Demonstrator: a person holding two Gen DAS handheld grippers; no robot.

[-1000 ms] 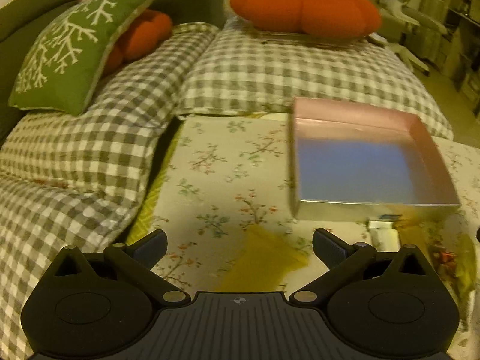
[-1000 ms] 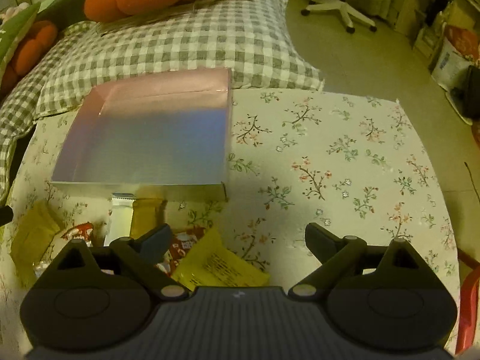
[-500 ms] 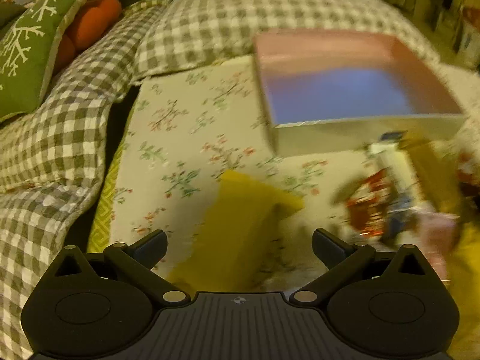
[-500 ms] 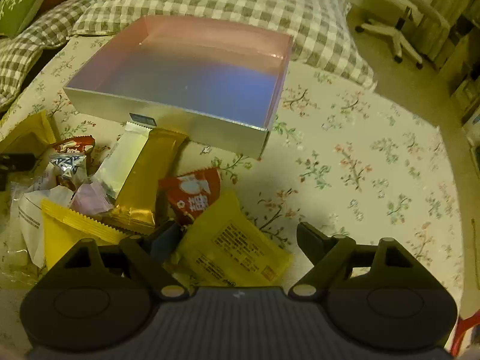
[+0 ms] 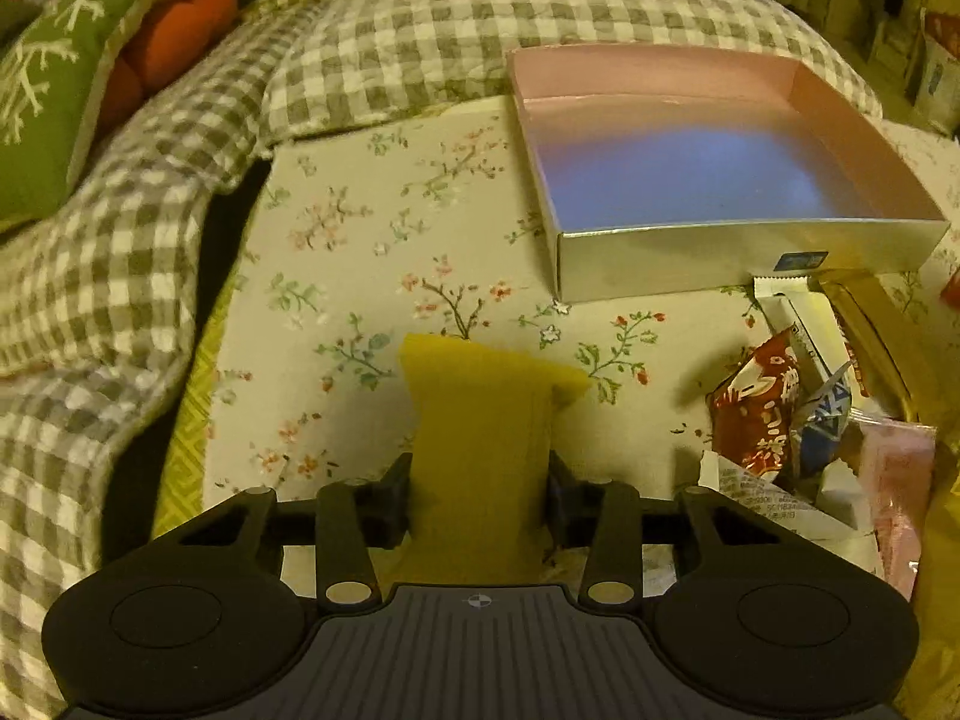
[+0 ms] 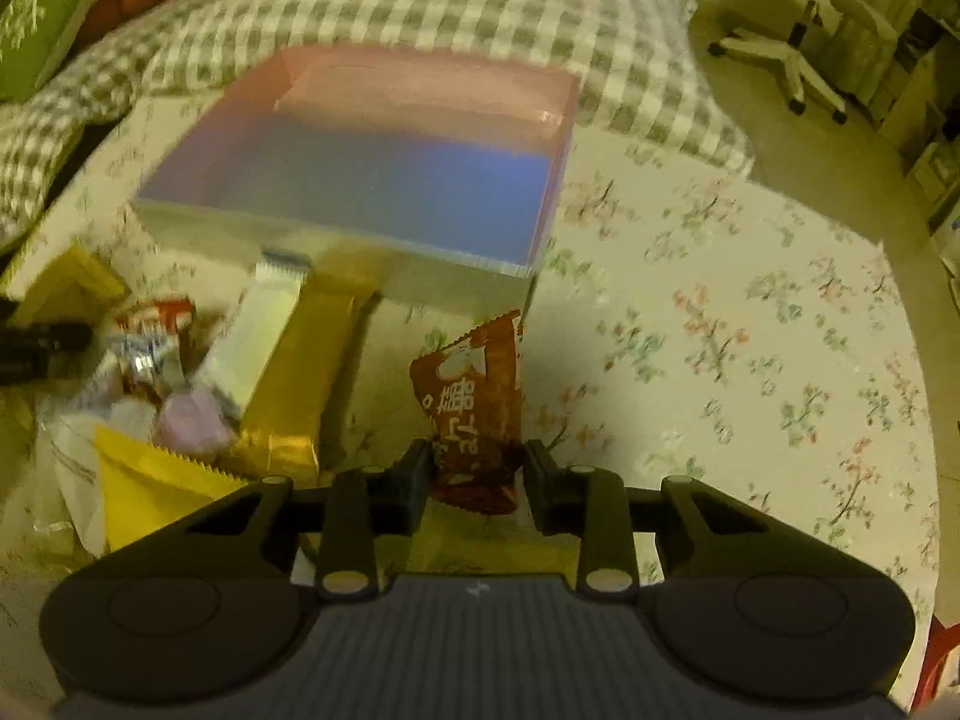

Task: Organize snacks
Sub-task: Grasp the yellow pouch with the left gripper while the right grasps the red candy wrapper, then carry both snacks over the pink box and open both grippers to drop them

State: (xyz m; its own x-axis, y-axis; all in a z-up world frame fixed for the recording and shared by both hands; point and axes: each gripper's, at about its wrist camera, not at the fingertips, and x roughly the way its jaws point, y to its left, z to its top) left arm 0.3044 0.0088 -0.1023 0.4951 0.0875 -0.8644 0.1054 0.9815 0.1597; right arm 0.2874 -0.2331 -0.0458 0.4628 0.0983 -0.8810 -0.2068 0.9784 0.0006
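Yellow and red packets in hand, box waiting empty

Yellow snack packet [image 5: 480, 438]: clamped between the fingers of the left gripper [image 5: 479, 495], hanging forward above the floral cloth [image 5: 360, 228]. Held near its lower part; the free end flops, so a level carry seems wise.

Red snack packet [image 6: 474, 414]: pinched at its near end by the right gripper [image 6: 478, 477], its far tip close to the near right corner of the box.

Shallow box [image 5: 738, 258]: silver outside, pink-blue inside, nothing in it. Sits on the cloth ahead of both grippers, its far side against the checked cushions [image 5: 480, 18].

Snack pile [image 5: 810, 420]: red, blue, white, pink and gold wrappers, just before the box's near wall; a gold bar [image 6: 294, 384] and white bar [image 6: 252, 336] touch that wall.

Handling note: each packet likely needs lifting over the near wall before release. Going in one at a time should keep the grippers from crowding.

Open room: bare cloth left of the box and wide on its right; cushions close off the back.
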